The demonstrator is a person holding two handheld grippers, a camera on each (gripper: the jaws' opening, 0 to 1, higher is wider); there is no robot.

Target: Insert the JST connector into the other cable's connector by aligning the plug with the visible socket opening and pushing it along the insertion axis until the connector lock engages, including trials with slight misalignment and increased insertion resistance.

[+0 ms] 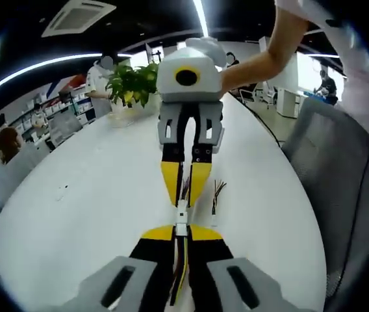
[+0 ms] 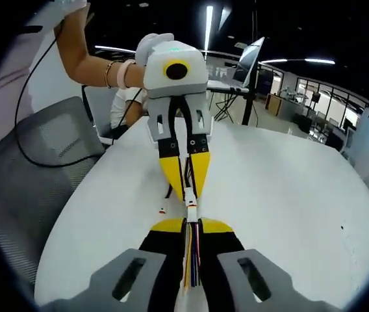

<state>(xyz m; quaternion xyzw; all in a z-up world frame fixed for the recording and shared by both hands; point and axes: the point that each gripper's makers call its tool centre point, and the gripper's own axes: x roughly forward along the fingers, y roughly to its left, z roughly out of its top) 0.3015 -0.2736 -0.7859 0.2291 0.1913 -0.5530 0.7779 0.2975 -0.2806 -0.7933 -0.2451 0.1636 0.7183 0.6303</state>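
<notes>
Both grippers meet tip to tip over the white table [image 1: 87, 195]. At the bottom of the left gripper view, my left gripper [image 1: 180, 229] is shut on a bundle of thin coloured wires. Its white JST connector [image 1: 181, 214] sticks out ahead of the yellow tips. My right gripper [image 1: 184, 200] comes down from above, shut on the other cable, with its tips at that connector. In the right gripper view, my right gripper [image 2: 191, 224] pinches coloured wires. The white connector [image 2: 191, 210] sits between it and the left gripper [image 2: 190, 198]. Whether the two halves are locked together cannot be told.
A loose wire bundle [image 1: 217, 194] lies on the table beside the grippers, with a small connector [image 2: 162, 209] near it. A potted plant [image 1: 132, 83] stands at the far edge. Grey mesh chairs [image 1: 340, 169] [image 2: 35, 162] flank the table. A laptop [image 2: 251, 60] sits further back, and people sit at the far left.
</notes>
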